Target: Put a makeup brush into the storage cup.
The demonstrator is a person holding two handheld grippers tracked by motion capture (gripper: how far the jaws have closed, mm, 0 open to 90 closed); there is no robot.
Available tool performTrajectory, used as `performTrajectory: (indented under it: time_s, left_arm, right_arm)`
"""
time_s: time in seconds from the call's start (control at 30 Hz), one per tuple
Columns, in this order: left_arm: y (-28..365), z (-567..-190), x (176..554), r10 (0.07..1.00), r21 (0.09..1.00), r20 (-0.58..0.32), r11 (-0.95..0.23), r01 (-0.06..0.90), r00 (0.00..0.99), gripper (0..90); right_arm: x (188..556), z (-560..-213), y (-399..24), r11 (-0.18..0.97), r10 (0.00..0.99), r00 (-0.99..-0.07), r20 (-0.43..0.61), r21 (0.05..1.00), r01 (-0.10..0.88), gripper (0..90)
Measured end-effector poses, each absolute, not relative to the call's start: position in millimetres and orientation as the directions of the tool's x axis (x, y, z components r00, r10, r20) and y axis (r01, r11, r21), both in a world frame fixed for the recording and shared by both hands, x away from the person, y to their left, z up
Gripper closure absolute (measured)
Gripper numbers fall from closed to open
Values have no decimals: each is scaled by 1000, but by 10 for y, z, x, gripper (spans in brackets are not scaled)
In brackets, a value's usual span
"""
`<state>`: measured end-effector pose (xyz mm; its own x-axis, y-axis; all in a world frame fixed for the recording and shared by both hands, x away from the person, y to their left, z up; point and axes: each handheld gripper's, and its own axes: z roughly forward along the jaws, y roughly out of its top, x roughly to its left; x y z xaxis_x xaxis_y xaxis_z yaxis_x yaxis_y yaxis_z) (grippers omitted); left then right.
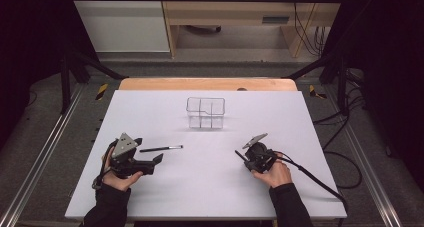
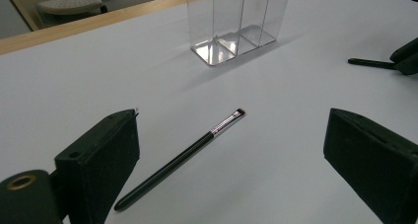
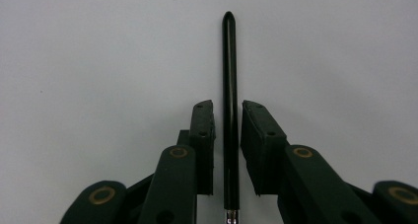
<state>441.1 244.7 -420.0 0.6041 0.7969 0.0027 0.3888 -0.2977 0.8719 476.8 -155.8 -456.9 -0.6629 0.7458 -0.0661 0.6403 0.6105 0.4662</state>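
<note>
Black brush (image 2: pixel 180 160) with a silver ferrule, clear organizer (image 1: pixel 205 112), white table (image 1: pixel 210 187), black grippers.

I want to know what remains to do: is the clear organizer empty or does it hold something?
Empty. The clear organizer stands upright with nothing in its compartments; one black brush lies on the table.

A black brush handle (image 3: pixel 229 110) lies between the right tool's (image 3: pixel 227 145) nearly closed jaws, slight gaps visible.

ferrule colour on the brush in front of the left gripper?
Silver, ribbed, on the black-handled brush; clearest in the left gripper view.
</note>
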Motion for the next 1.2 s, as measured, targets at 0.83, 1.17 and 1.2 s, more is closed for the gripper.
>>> performTrajectory:
  time_s: [0.83, 1.17, 1.2]
  left_arm:
    - [2435, -4199, 4402, 790, 873, 7, -304, 380, 613, 65]
    - [2426, -4204, 4403, 784, 870, 10, -313, 382, 621, 67]
    - [2427, -4203, 4403, 784, 870, 9, -312, 381, 620, 67]
  right_arm:
    - [4759, -4576, -1568, 655, 687, -725, -54, 478, 585, 838]
    - [4755, -4561, -1573, 633, 717, -694, -63, 476, 611, 728]
    - [4756, -4556, -1575, 632, 718, -694, -62, 477, 611, 718]
